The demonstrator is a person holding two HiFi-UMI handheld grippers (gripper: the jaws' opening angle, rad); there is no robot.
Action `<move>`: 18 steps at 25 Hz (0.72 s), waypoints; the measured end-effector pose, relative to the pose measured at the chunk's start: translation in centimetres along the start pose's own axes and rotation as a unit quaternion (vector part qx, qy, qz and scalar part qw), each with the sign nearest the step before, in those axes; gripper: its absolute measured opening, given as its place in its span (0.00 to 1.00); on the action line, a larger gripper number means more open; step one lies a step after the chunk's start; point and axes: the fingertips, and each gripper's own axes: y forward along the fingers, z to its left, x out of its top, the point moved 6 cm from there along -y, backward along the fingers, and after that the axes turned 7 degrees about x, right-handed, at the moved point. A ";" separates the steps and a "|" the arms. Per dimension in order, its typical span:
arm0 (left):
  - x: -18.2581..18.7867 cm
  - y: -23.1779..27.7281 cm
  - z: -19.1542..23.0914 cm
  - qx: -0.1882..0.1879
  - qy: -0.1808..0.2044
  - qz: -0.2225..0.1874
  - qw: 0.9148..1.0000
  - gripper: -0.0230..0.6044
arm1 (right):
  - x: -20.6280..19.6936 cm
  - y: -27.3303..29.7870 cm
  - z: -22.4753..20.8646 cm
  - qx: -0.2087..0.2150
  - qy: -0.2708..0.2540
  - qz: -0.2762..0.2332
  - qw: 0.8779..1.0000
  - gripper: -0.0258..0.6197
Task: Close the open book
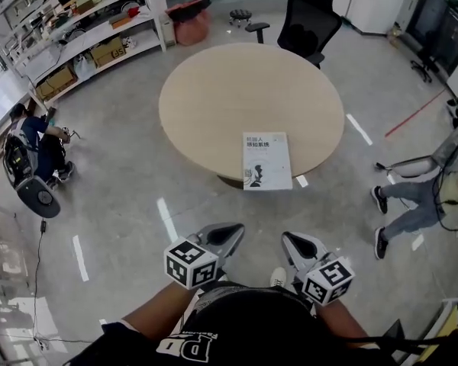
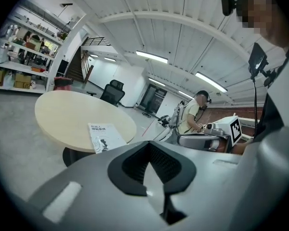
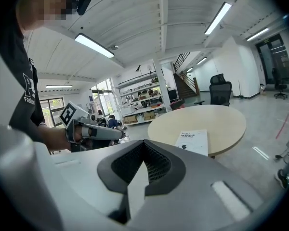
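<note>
A white-covered book (image 1: 266,161) lies shut and flat on the round wooden table (image 1: 237,90), close to the near edge. It also shows in the left gripper view as the book (image 2: 105,137) and in the right gripper view as the book (image 3: 193,141). My left gripper (image 1: 233,233) and right gripper (image 1: 290,242) hang side by side over the floor, close to my body and well short of the table. Both point toward the book. The left gripper (image 2: 149,150) has its jaws together with nothing between them, and so does the right gripper (image 3: 143,148).
A black office chair (image 1: 309,21) stands behind the table, with stocked shelves (image 1: 84,29) at the back left. One person sits on the floor at the left (image 1: 34,147), and another person's legs (image 1: 412,200) reach in from the right. Grey floor surrounds the table.
</note>
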 end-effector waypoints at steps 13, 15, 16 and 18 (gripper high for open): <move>1.0 1.7 -3.0 0.041 -0.019 -0.033 0.998 0.05 | 0.7 -2.5 -3.1 0.021 -0.004 0.019 1.000 0.05; 1.0 1.8 -2.8 0.046 -0.020 -0.032 0.998 0.05 | 0.6 -2.6 -3.2 0.023 -0.007 0.018 1.000 0.05; 0.9 2.0 -2.8 0.047 -0.019 -0.030 0.998 0.05 | 0.6 -2.7 -3.3 0.023 -0.008 0.018 1.000 0.05; 0.9 2.4 -2.9 0.047 -0.013 -0.024 0.999 0.05 | 0.5 -3.0 -3.5 0.020 -0.005 0.014 1.000 0.05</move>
